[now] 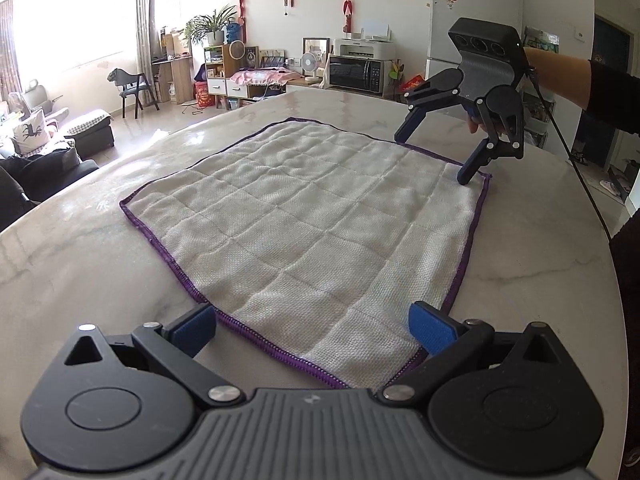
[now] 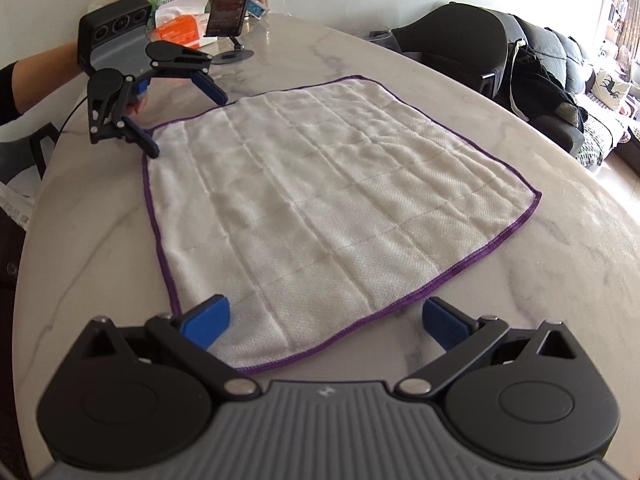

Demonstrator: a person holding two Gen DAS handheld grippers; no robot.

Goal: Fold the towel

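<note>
Left wrist view. Towel (image 1: 316, 224): white, quilted in squares, purple hem, spread flat and unfolded on the marble tabletop (image 1: 80, 264). Left tool (image 1: 314, 330): blue pads wide apart, straddling the towel's near corner, gripping nothing; left pad (image 1: 194, 330) over bare marble just outside the hem, right pad (image 1: 432, 328) above the cloth. Right tool (image 1: 436, 156): at the far right corner of the towel, fingers spread, one fingertip at the cloth beside the hem, nothing clamped.

Right wrist view. Towel (image 2: 320, 200): flat, all four corners in sight. Right tool (image 2: 322, 324): fingers apart over the near corner, empty; left pad above the cloth, right pad above marble. Left tool (image 2: 186, 126): far left corner, fingers spread, lower fingertip on or just above the hem, which of the two not clear. Phone on stand (image 2: 232, 0) and orange tissue pack (image 2: 180, 32): far side of the tabletop (image 2: 560, 280), well apart from the towel
</note>
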